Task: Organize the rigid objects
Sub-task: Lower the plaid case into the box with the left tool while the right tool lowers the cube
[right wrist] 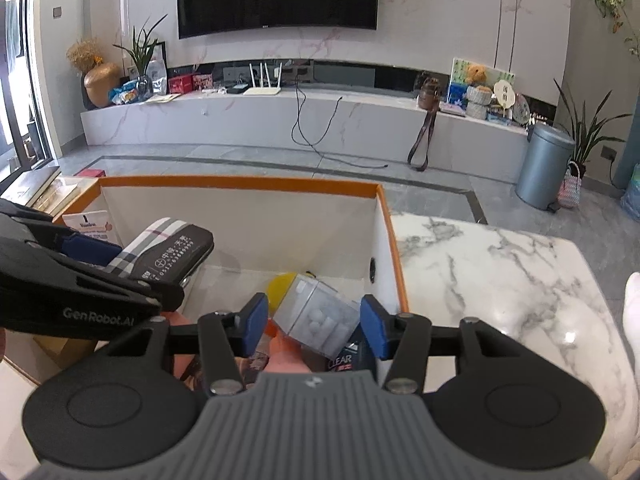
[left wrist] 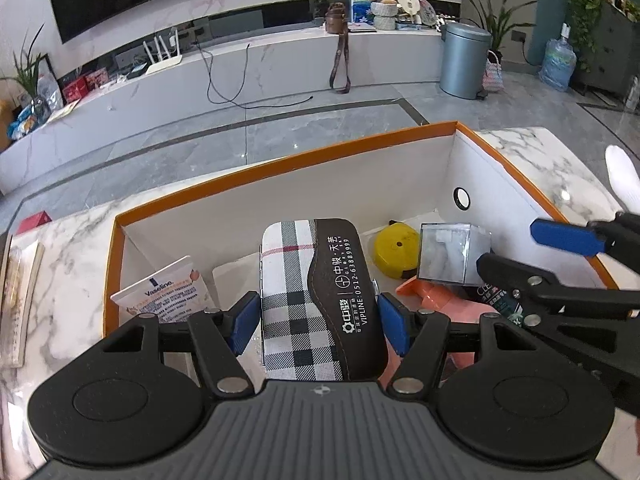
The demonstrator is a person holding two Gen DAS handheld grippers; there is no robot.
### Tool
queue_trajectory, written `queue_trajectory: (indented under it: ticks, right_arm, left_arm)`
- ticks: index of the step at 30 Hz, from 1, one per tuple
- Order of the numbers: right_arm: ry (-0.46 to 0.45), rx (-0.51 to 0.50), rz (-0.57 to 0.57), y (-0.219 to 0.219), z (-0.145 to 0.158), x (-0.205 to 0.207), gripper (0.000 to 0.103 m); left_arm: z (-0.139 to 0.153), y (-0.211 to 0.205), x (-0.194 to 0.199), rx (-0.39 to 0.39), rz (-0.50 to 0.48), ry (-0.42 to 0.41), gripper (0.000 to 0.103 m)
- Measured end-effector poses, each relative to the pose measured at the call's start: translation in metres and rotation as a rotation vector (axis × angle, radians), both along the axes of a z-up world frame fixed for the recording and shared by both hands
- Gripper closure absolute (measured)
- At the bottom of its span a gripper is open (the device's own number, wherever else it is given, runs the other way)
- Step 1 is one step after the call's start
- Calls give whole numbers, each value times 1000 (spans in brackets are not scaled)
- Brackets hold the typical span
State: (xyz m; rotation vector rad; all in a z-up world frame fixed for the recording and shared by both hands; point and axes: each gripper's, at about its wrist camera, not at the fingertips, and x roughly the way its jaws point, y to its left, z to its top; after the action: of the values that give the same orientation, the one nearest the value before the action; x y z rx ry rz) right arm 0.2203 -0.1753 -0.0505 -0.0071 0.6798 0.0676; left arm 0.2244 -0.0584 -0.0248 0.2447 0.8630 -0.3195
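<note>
Left wrist view: your left tongs (left wrist: 320, 320) are gripping the plaid case (left wrist: 320, 300), holding it above the floor of the orange-rimmed box (left wrist: 280, 160) on the marble worktop (left wrist: 540, 152).
Right wrist view: your right tongs (right wrist: 314, 326) are standing spread around the clear cube (right wrist: 320, 316), pads not touching it; the cube is lying inside the box beside a yellow disc (right wrist: 282, 286).
</note>
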Motion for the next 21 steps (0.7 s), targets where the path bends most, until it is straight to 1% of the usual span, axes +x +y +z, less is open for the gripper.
queue_trajectory:
  ticks: [8,11,12,13,14,15,18,21]
  right_arm:
    - [-25,39,-38,-10,2,-5,47]
    - [-29,27,-31,-8,1,-4,47]
    - [-30,28,-30,-8,1,-4,48]
    - [-33,27,-33,-8,1,-4,46]
    - [-35,33,-33,-9,1,-4,46]
    - [-36,39,-35,-9,1,-4,46]
    - [-38,39,-33,-10,1,-5,46]
    - [-40,34,-31,-9,0,-5,45]
  left_arm:
    - [-4,-16,1,69,-36,-51,29]
    - [-6,-23,2,69,-59,-51,31]
    - [-6,-24,2,72,-63,-51,33]
    - [-7,-25,2,75,-64,-58,46]
    - [-8,-26,3,84,-66,-65,55]
    - [-9,-27,4,87,-67,-62,58]
    - [-9,-26,8,66,-57,-37,58]
    - [-9,-23,7,64,-59,-34,58]
